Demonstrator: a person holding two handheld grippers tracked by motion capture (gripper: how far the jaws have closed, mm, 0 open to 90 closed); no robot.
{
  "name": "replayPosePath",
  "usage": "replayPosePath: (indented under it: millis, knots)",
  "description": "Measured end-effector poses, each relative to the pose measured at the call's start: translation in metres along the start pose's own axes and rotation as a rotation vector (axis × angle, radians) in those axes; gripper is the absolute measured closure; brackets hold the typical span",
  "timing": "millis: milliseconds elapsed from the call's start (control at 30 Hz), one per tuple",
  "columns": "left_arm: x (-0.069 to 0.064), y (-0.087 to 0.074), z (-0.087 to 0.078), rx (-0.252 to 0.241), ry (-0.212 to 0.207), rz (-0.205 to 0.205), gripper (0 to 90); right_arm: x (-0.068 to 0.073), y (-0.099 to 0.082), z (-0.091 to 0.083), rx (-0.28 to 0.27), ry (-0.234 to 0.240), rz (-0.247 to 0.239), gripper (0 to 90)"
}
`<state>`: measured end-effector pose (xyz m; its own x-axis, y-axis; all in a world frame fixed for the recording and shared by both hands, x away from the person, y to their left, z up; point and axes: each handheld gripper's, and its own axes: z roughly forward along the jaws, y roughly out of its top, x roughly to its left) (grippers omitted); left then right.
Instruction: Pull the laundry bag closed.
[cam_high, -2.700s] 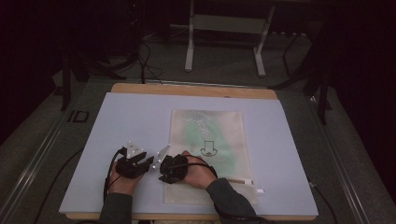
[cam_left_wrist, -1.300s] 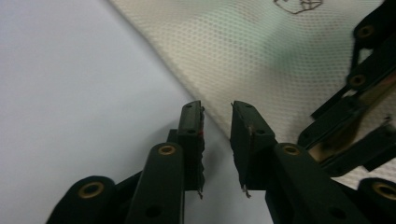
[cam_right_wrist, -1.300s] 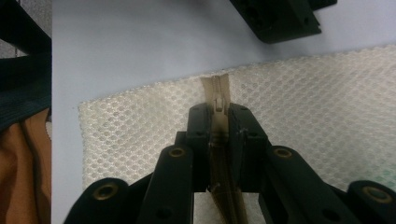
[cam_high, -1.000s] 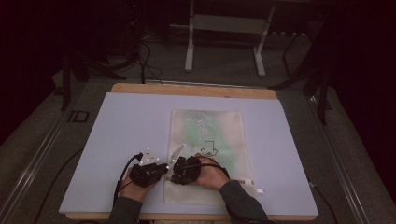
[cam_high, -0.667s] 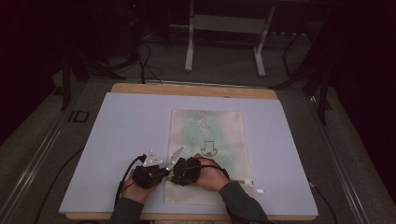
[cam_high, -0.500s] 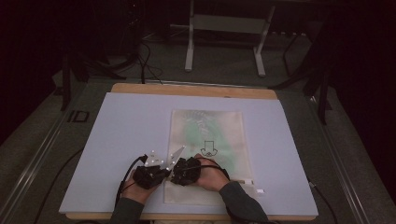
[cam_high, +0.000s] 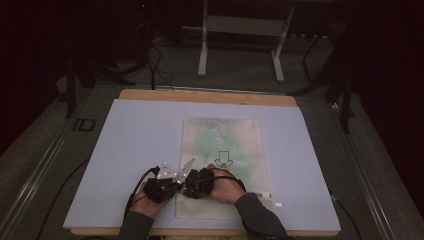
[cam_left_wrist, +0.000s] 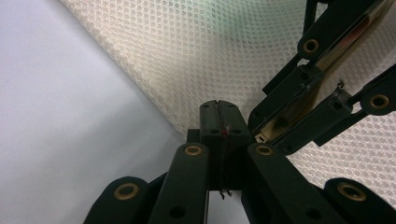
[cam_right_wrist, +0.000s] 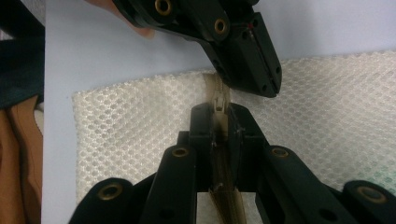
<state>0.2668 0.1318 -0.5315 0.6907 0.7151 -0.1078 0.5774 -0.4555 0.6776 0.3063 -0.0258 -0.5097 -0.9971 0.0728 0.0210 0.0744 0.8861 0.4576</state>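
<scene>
On the near half of the table, close to the person's edge, both grippers meet at the left edge of a white mesh bag (cam_high: 222, 160) that lies flat on a pale lilac mat (cam_high: 140, 140). From the high view the left gripper (cam_high: 167, 180) and the right gripper (cam_high: 196, 181) look like two dark lumps touching each other, and their jaws are too small to read there.

The gripper views give more. From the right gripper view, the right gripper (cam_right_wrist: 218, 122) is clenched on the beige zipper (cam_right_wrist: 217, 100) of the bag, with the zipper tape running down between its jaws, while the left gripper (cam_right_wrist: 250, 70) comes in from above and its tip touches the same zipper. From the left gripper view, the left gripper (cam_left_wrist: 219, 122) has its jaws pressed together with a thin edge pinched between them (what exactly it is, I cannot tell); the right gripper (cam_left_wrist: 299, 112) crosses on the right over the mesh (cam_left_wrist: 224, 51).

The mat covers a wooden table (cam_high: 210, 96) on a grey carpet floor (cam_high: 45, 150). Behind stands a metal frame (cam_high: 240, 35) in a very dark room.

The bag shows a green content and a black arrow mark (cam_high: 223, 159), both blurred. The forearms are cut by the bottom edge.
</scene>
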Motion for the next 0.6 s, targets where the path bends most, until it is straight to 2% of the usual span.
replayPosePath:
  millis: [267, 600]
  knots:
    - [0.0011, 0.0007, 0.0001, 0.012, -0.006, -0.006, 89.5, 0.0038, 0.0041, -0.0012, 0.045, -0.024, -0.043, 82.1]
    - [0.0021, 0.0006, 0.0004, 0.009, -0.009, -0.016, 89.5, 0.0049, -0.0008, -0.0065, 0.078, -0.031, -0.049, 82.3]
